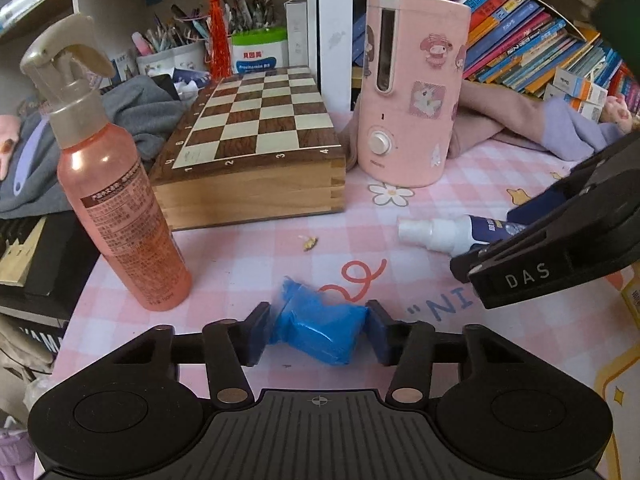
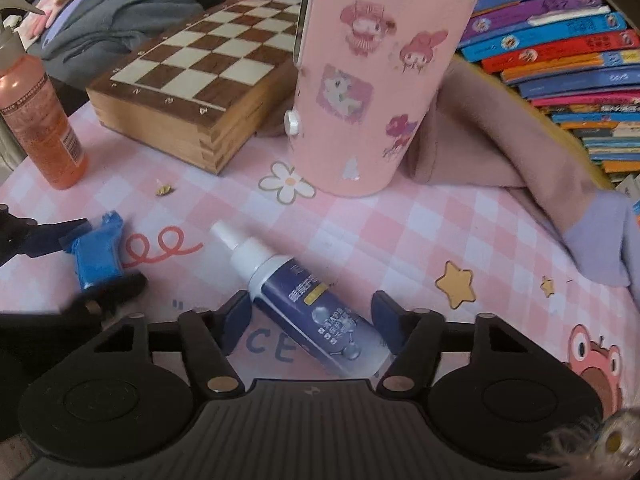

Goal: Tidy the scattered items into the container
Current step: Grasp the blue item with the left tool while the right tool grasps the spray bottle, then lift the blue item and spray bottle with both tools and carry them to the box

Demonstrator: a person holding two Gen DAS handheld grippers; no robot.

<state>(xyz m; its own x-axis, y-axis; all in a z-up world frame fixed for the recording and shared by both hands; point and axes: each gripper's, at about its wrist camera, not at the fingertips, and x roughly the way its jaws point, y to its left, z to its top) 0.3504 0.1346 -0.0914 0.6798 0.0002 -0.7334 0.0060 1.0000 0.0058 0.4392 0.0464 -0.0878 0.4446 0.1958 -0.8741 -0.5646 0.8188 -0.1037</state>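
Left wrist view first: we see the blue packet [image 1: 320,330] lying on the pink checked tablecloth [image 1: 248,256], and our left gripper [image 1: 318,332] has its two dark blue pads pressed against the packet's ends, so the jaws are clamped on it. In the right wrist view, the small spray bottle [image 2: 308,300] lies on its side on the same cloth, white nozzle pointing away from us, its dark blue body between the pads of our right gripper [image 2: 310,326]. One pad sits against the bottle's side; the other seems to meet it near the base, but we cannot tell for sure whether the jaws truly grip it.

Further out, an orange pump bottle [image 1: 116,200] stands upright to the left of the packet. Behind it a wooden chessboard box [image 1: 256,148] rests closed, and just beside that stands a pink appliance [image 1: 412,92] with cartoon stickers. A pink and lilac garment [image 2: 512,152] lies crumpled beside the appliance, with rows of books [image 2: 560,48] behind.
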